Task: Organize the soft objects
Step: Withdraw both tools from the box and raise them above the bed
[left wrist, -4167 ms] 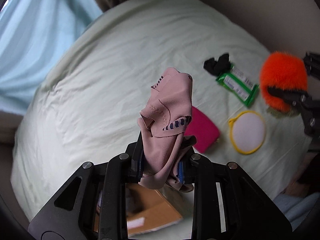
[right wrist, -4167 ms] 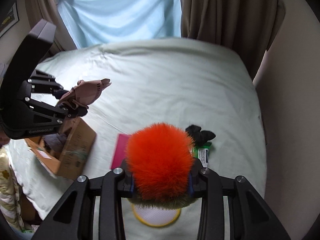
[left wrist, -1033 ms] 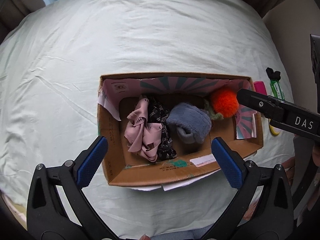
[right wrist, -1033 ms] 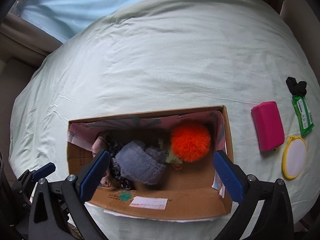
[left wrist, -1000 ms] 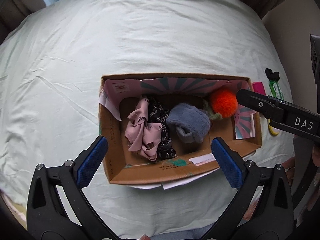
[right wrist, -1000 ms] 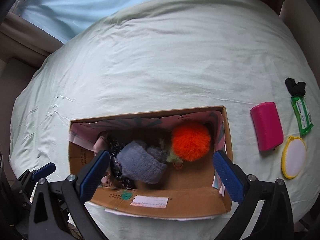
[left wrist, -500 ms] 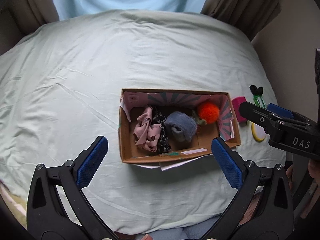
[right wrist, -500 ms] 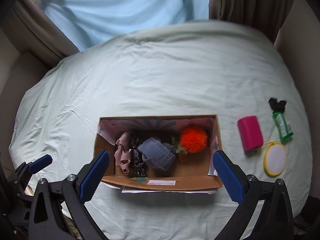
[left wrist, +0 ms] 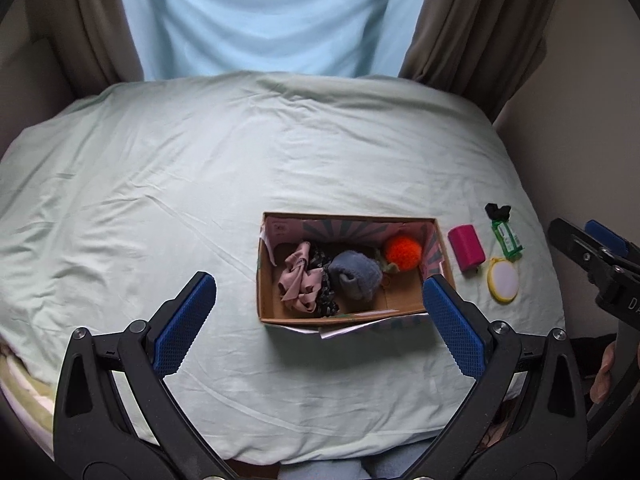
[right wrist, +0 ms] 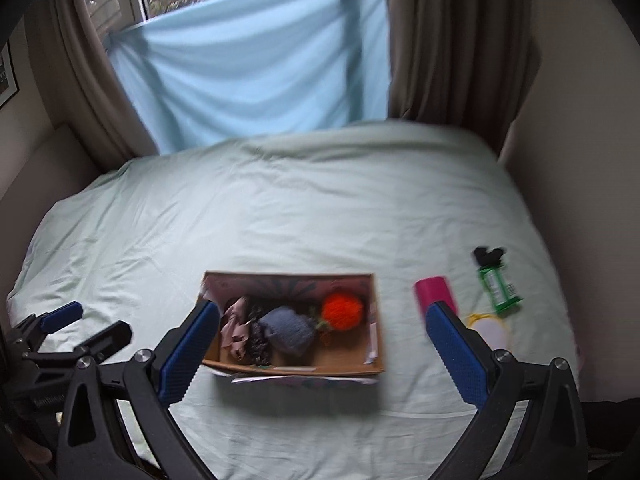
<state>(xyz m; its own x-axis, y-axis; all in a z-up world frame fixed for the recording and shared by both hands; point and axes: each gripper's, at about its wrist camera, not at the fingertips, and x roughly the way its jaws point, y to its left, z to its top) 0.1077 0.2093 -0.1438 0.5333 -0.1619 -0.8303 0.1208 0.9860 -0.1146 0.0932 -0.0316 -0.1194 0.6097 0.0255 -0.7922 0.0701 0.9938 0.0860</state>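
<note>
The box (left wrist: 348, 312) on the bed (left wrist: 200, 184) already holds a pink cloth (left wrist: 298, 280), grey sock (left wrist: 356, 276) and orange pompom (left wrist: 403, 253), so with both the left gripper (left wrist: 316, 320) and right gripper (right wrist: 320, 352) spread wide and empty, sorting looks nearly finished.

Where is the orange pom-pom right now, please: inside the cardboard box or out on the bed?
Inside: the orange pom-pom sits at the cardboard box's right end.

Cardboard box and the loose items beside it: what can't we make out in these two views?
- Cardboard box floor under the clothes: hidden, both views.
- Green packet print: too small; right wrist view blurred.
- Yellow-rimmed disc: partly behind right hand-held gripper finger.
- Black item: unidentifiable.
</note>
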